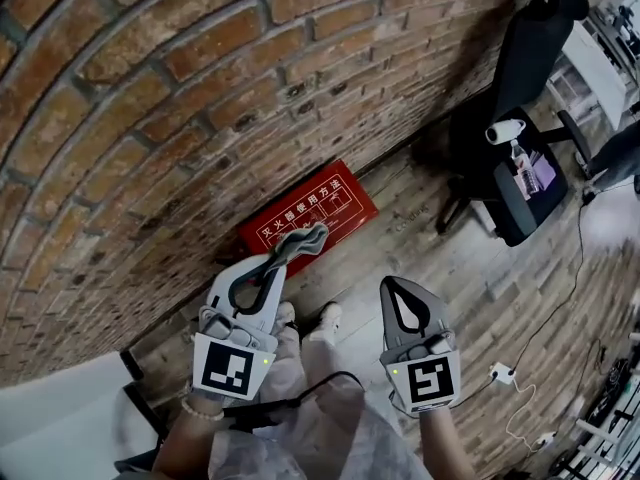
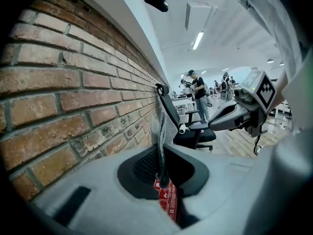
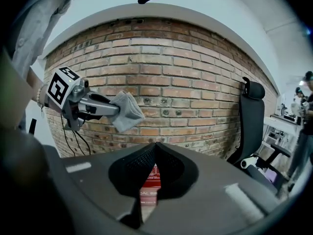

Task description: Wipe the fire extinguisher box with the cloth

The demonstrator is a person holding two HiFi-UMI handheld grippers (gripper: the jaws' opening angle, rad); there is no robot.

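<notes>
A flat red fire extinguisher box (image 1: 310,211) with white print lies on the wooden floor against the brick wall. My left gripper (image 1: 274,261) hangs above its near edge, shut on a grey cloth (image 1: 302,242) that sticks out past the tips over the box. In the left gripper view the cloth (image 2: 160,138) stands pinched between the jaws, with the box (image 2: 169,200) showing below. My right gripper (image 1: 402,284) hangs to the right of the box, shut with nothing in it. In the right gripper view the box (image 3: 152,178) shows beneath the closed jaws, and the cloth (image 3: 126,112) hangs from the left gripper.
A black office chair (image 1: 522,108) stands right of the box against the wall, with a spray bottle (image 1: 520,158) on its seat. Cables and a white plug (image 1: 499,372) lie on the floor at right. The person's shoes (image 1: 326,319) are between the grippers. A white surface (image 1: 60,418) sits at lower left.
</notes>
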